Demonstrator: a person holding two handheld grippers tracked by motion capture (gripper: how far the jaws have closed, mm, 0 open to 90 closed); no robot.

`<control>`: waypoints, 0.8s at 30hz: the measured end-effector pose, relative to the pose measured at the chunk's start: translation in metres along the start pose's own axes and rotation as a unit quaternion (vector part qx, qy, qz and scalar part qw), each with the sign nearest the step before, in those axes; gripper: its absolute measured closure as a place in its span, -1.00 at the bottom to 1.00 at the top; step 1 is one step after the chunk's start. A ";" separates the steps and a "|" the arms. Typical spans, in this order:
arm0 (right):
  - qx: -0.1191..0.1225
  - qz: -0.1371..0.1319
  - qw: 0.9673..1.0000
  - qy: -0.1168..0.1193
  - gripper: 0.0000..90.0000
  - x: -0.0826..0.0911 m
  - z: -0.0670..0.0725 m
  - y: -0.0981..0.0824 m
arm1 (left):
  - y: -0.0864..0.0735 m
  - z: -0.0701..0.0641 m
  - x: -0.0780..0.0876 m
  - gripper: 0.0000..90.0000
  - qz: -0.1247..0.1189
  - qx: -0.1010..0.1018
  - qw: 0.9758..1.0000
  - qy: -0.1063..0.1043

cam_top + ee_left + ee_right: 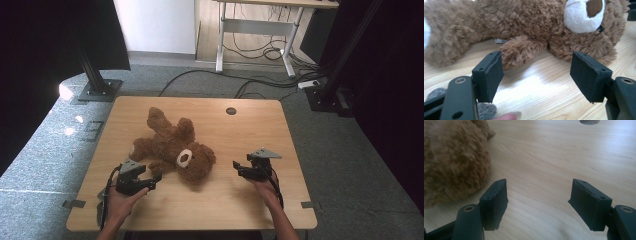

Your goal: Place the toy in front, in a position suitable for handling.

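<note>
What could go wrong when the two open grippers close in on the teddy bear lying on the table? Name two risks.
1. The left gripper, open by the teddy bear, faces a short arm; its pads may pinch only loose fur and slip off.
2. The right gripper, open beside the head, might shove the soft toy across the smooth table instead of gripping it.

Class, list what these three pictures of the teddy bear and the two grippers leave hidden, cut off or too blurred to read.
- Teddy bear: its underside is hidden against the table in the high view.
- Label under the bear: too small and blurred to read in the left gripper view.
- Bear in the right gripper view: cut off by the left edge, blurred fur.
- Table hole: cut by the top edge there.
</note>
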State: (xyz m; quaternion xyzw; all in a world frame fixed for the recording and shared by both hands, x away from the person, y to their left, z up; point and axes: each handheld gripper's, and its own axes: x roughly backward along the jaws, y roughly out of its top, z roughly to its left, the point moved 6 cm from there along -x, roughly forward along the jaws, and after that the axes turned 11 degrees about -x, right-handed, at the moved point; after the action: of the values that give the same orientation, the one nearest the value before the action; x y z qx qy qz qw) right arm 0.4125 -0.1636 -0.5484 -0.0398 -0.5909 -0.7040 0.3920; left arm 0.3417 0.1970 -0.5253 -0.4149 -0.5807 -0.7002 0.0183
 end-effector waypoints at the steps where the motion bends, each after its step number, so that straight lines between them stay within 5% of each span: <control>1: 0.002 -0.001 1.000 0.002 -0.34 -0.002 0.002 0.003 | 0.002 -0.002 -0.001 -0.41 0.000 -0.002 1.000 -0.001; 13: 0.038 0.002 0.998 0.052 -0.32 -0.035 0.059 0.033 | 0.004 -0.006 -0.008 -0.42 0.005 -0.005 1.000 -0.005; 24: 0.027 0.011 0.997 0.078 -0.10 -0.049 0.071 0.042 | 0.004 -0.008 -0.013 -0.42 0.008 -0.004 1.000 -0.012</control>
State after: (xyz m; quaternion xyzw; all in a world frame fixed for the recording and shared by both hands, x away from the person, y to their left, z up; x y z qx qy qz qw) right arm 0.4420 -0.0773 -0.5190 0.0191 -0.5767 -0.6845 0.4457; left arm 0.3472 0.1832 -0.5298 -0.4283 -0.5747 -0.6972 0.0155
